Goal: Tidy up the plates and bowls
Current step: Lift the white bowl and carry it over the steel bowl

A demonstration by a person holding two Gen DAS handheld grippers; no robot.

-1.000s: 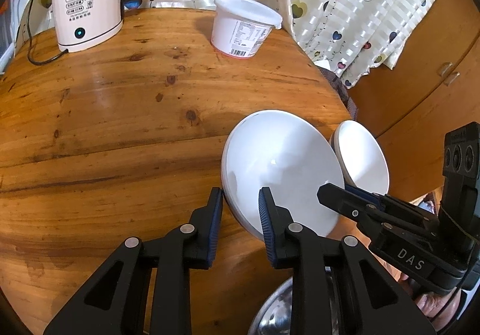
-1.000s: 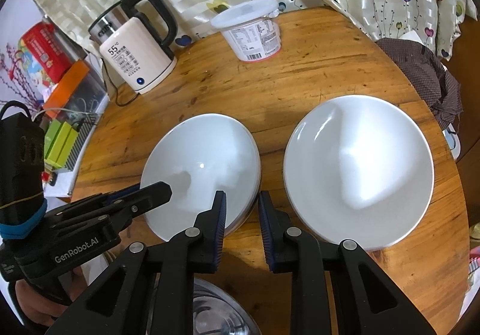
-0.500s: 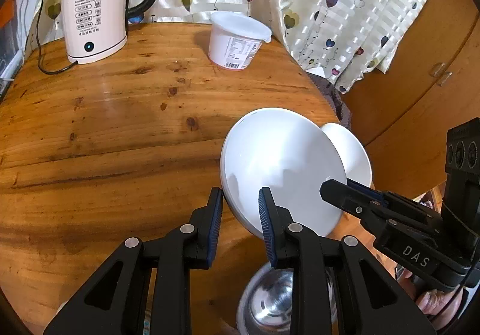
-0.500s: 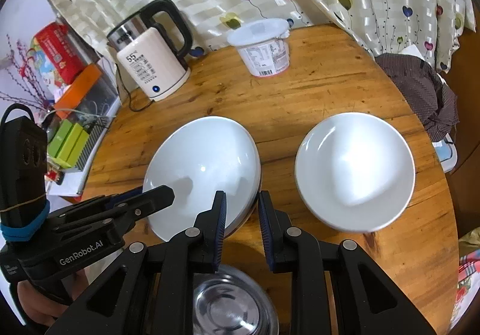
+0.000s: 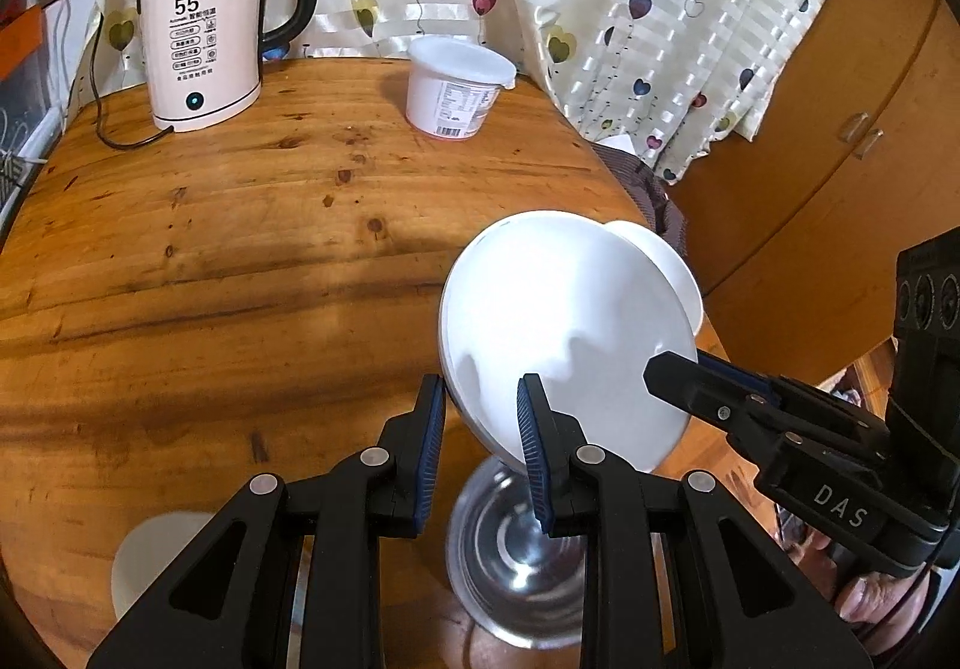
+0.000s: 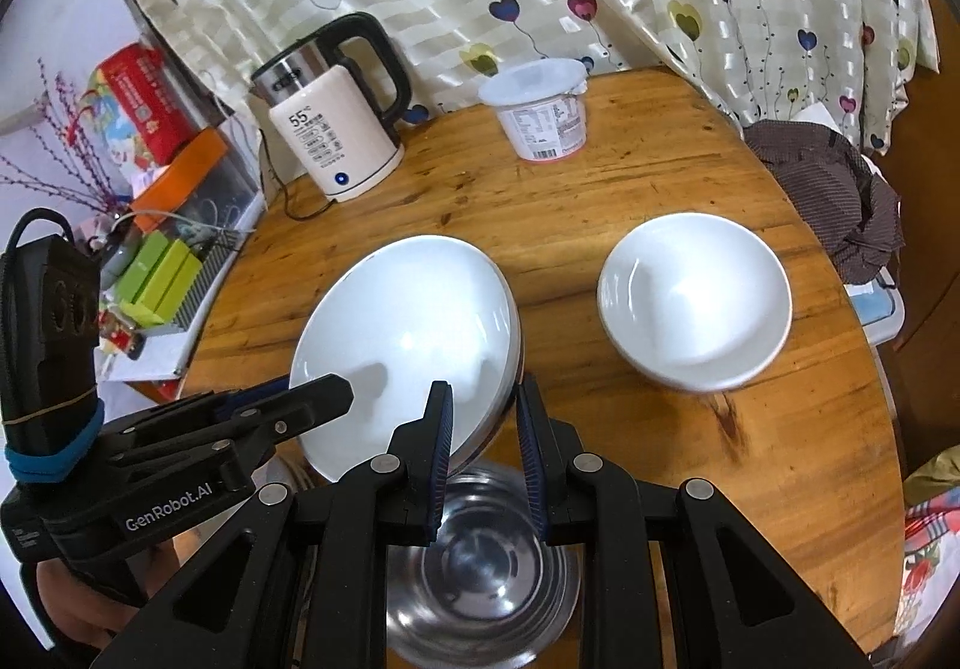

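Note:
A white deep plate (image 5: 570, 333) (image 6: 408, 333) hangs tilted above the round wooden table (image 5: 240, 261), held from both sides. My left gripper (image 5: 480, 429) is shut on its left rim and shows at the left of the right wrist view (image 6: 312, 390). My right gripper (image 6: 483, 429) is shut on the opposite rim, and its tip (image 5: 672, 366) shows in the left wrist view. A steel bowl (image 6: 480, 561) (image 5: 516, 549) stands right below the plate. Another white deep plate (image 6: 696, 303) (image 5: 666, 261) rests on the table farther right, partly hidden in the left wrist view.
A pink-white kettle (image 6: 336, 129) and a white lidded tub (image 6: 540, 111) stand at the table's far edge by the curtain. A dark cloth (image 6: 834, 189) lies past the right edge. Boxes (image 6: 156, 273) crowd the left. A pale round dish (image 5: 156, 555) sits near my left gripper.
Both grippers have risen and drawn back with the plate between them. The steel bowl has come into view beneath it. The other plate stays on the table.

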